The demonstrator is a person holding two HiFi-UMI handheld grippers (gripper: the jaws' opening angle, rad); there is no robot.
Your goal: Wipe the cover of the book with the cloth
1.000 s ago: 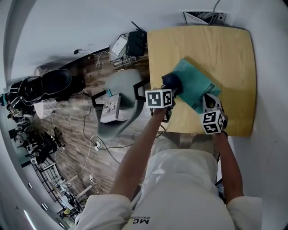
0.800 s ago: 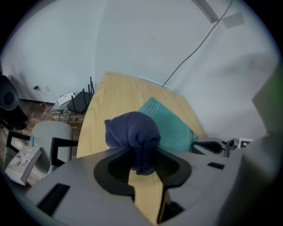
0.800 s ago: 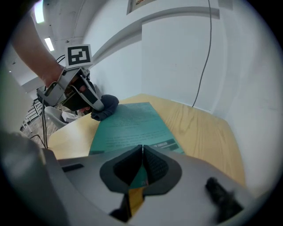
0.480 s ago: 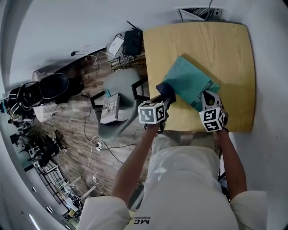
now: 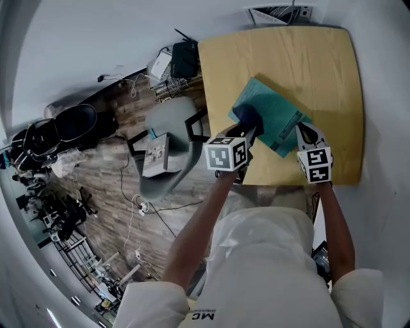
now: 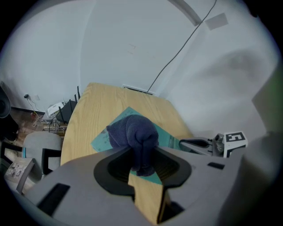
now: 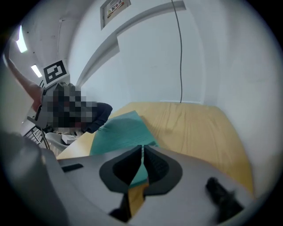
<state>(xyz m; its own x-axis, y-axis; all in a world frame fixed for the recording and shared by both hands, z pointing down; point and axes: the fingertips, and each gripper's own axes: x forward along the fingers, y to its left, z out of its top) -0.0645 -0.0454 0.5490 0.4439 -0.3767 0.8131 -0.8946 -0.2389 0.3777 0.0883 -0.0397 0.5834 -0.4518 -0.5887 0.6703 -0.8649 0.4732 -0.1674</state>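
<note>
A teal book (image 5: 275,115) lies slantwise on the wooden table (image 5: 301,57). My left gripper (image 5: 247,132) is shut on a dark blue cloth (image 5: 247,116), whose bunched end rests on the book's left part. In the left gripper view the cloth (image 6: 131,132) bulges out of that gripper (image 6: 141,152) over the book (image 6: 170,142). My right gripper (image 5: 306,132) is at the book's near right corner. In the right gripper view, this gripper (image 7: 142,150) has its jaws together, tips over the teal book (image 7: 121,130).
A grey chair (image 5: 172,147) stands just left of the table, over a wooden floor with cables and a black router (image 5: 183,51). White walls bound the table's far and right edges. A cable box (image 5: 278,13) sits at the far edge.
The left gripper swept the cloth off the book's left edge toward the table edge, then back onto the cover. The right gripper stayed at the book's near right corner.
</note>
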